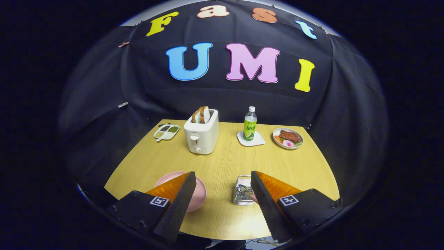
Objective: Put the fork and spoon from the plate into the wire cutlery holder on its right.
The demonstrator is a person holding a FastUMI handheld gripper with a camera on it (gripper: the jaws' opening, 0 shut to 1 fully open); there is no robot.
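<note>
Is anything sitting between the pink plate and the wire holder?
Nothing visible: only bare wooden table separates the round pink plate from the wire cutlery holder. The open hand-held gripper hovers above that gap.

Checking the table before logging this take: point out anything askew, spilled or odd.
Nothing stands out. The toaster, bottle and food plate stand tidy; the pink plate shows bare, with cutlery in the wire holder. The gripper is open and holds nothing.

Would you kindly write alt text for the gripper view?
The open claw hovers above a wooden table, its fingers flanking a round pink plate and a wire cutlery holder already holding cutlery. Beyond stand a white toaster with bread, a green-labelled bottle and a dish of food.
</note>
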